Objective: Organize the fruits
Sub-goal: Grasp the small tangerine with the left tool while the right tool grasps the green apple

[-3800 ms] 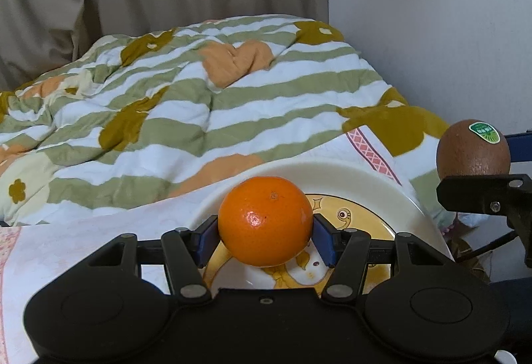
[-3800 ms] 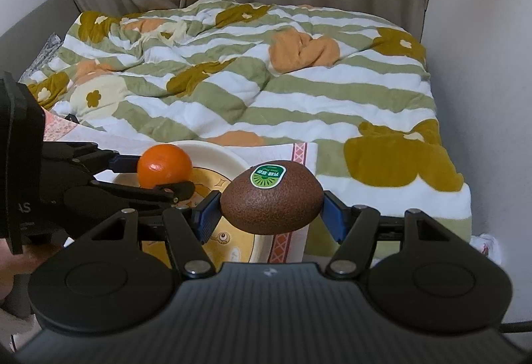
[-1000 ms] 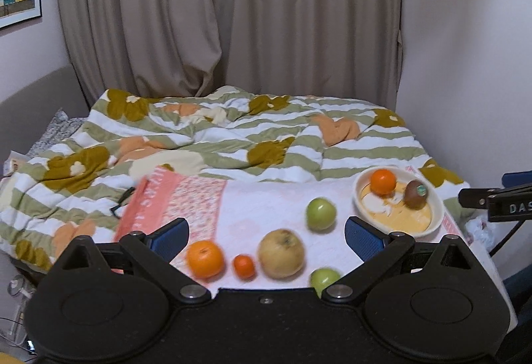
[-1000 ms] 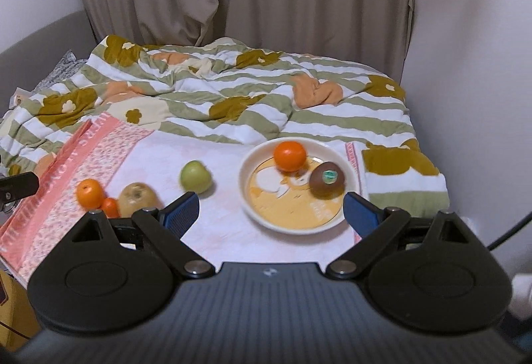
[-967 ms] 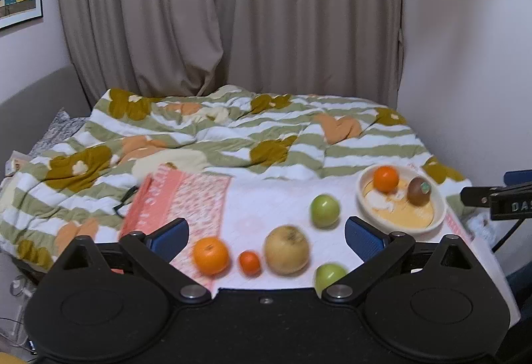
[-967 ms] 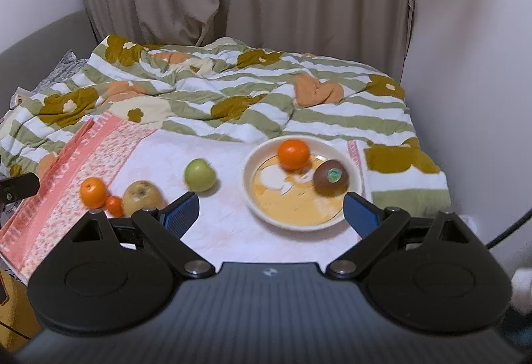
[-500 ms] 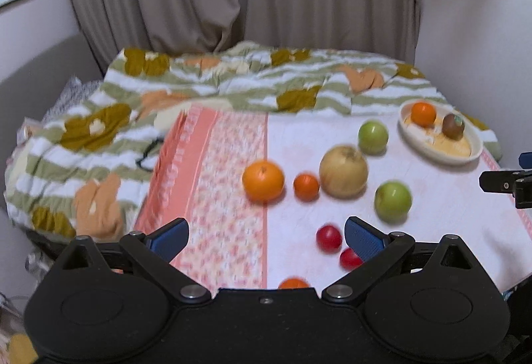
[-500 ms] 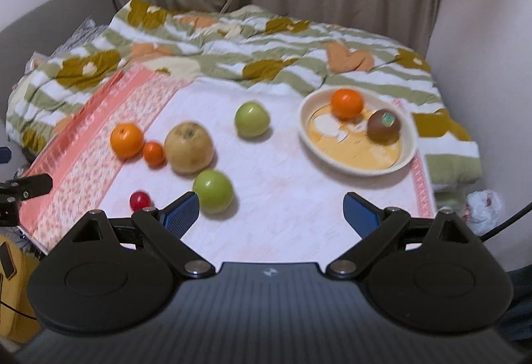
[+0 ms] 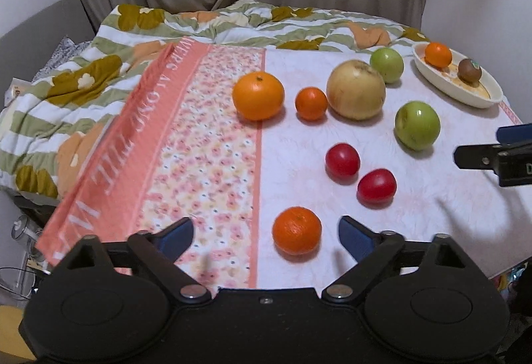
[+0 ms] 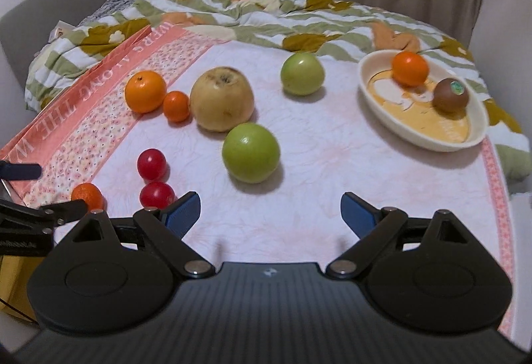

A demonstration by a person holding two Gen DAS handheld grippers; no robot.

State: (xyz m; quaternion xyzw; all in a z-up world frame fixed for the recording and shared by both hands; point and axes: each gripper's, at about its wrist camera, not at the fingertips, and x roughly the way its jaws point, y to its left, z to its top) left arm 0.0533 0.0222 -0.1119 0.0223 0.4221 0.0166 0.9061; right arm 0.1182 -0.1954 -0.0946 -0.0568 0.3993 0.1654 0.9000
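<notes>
The left wrist view shows the near mandarin whole, lying between the left tongs; the pads are closing but stand clear of it on both sides. In the right wrist view that same mandarin is half hidden behind the left tool at the far left edge. The right tongs stand wide apart with nothing between them, only bare cloth, and the near green apple lies just beyond.

The cloth's right border runs close beside the plate, which sits at the far right. Open cloth lies between the plate and the green apples, and along the near edge.

Counted: two green apples, the far one near the quilt; one pear; one large orange; three mandarins, one on the plate; two tomatoes; one kiwi on the plate.
</notes>
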